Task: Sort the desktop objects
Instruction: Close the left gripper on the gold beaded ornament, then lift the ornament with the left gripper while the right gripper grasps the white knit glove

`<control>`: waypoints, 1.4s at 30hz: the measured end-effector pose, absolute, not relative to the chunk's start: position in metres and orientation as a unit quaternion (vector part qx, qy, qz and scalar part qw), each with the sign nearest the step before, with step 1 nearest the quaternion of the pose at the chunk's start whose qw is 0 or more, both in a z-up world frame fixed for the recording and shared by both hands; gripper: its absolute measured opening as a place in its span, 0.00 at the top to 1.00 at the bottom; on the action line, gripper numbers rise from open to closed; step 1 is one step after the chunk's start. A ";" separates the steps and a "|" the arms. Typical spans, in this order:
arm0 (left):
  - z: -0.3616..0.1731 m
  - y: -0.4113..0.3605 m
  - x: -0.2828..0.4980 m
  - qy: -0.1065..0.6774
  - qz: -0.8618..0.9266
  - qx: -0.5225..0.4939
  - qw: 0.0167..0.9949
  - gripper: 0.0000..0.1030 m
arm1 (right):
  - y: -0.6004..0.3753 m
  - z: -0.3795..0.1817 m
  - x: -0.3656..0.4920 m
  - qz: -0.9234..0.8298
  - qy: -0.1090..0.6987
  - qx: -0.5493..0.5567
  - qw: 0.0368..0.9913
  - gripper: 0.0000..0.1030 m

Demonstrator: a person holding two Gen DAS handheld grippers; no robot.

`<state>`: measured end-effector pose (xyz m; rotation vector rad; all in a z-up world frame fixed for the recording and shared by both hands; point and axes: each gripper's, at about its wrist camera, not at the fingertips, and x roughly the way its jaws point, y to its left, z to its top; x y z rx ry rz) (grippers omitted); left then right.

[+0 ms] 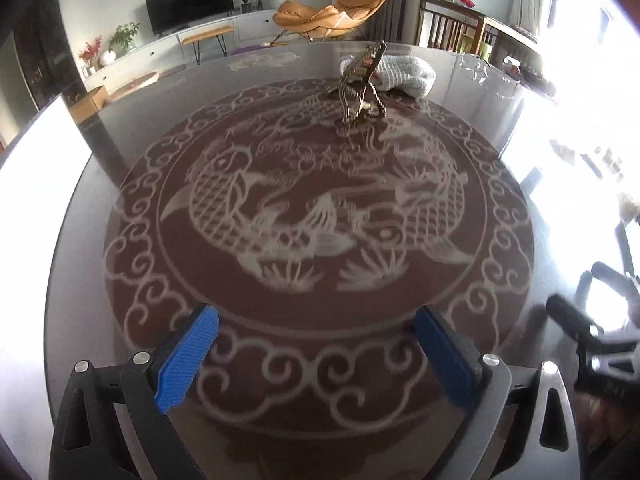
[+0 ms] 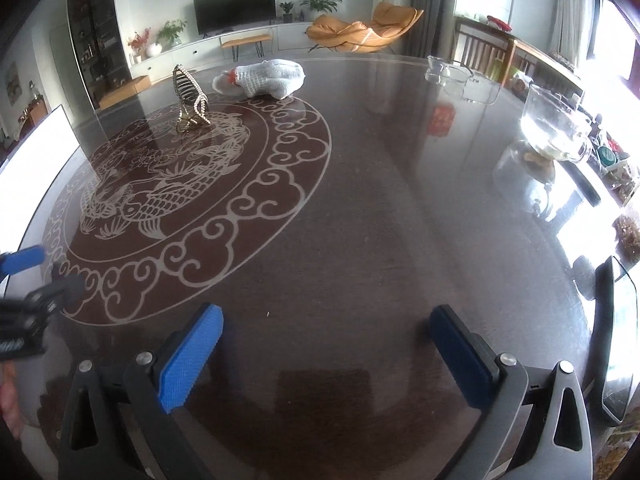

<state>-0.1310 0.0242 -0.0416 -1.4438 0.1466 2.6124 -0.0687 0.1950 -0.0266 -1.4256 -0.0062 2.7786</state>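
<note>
Two fisheye views look out over a round, dark, glossy surface (image 1: pixel 72 280) inlaid with a pale fish-and-cloud pattern.

In the left wrist view, the left claw (image 1: pixel 316 354) fills the bottom of the frame. Its two blue-padded fingers stand wide apart, with nothing between them. At the upper centre of the frame, one gold, openwork hair clip (image 1: pixel 362 84) stands upright on the surface. Just behind it, touching or nearly so, lies one white knitted cloth bundle (image 1: pixel 404 72). At the lower right edge, part of the right claw shows, dark and blurred.

In the right wrist view, the right claw (image 2: pixel 326 354) sits at the bottom of the frame. Its two blue-padded fingers are also spread wide and hold nothing. The hair clip (image 2: pixel 188 96) appears at the upper left, standing on the inlaid pattern. The cloth bundle (image 2: pixel 266 78) lies just to its right, further back. At the upper right stand two clear glass vessels: one small pitcher (image 2: pixel 448 72) and one larger glass bowl (image 2: pixel 554 128) holding a little liquid. One blue finger (image 2: pixel 24 260) of the left claw enters at the left edge.

Behind the surface, one dark television (image 2: pixel 234 8) and one orange lounge chair (image 2: pixel 360 28) sit against the far wall.
</note>
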 end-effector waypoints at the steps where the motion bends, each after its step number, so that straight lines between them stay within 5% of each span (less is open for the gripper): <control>1: -0.044 0.029 -0.142 0.050 0.873 -0.479 0.078 0.02 | 0.195 -0.027 -0.069 0.890 -0.002 -0.456 0.010 0.00; 19: -0.048 0.091 -0.318 0.035 0.883 -0.465 0.057 0.02 | 0.190 -0.026 -0.071 0.889 -0.003 -0.457 0.008 0.00; 20: -0.048 0.089 -0.320 0.035 0.884 -0.462 0.053 0.05 | 0.190 -0.026 -0.070 0.889 -0.003 -0.457 0.008 0.00; 25: -0.042 0.078 -0.310 0.043 0.896 -0.438 0.061 0.74 | 0.190 -0.026 -0.071 0.889 -0.002 -0.457 0.009 0.00; 42: -0.041 -0.032 -0.166 0.053 0.897 -0.438 0.024 0.74 | 0.190 -0.025 -0.072 0.889 -0.001 -0.458 0.008 0.00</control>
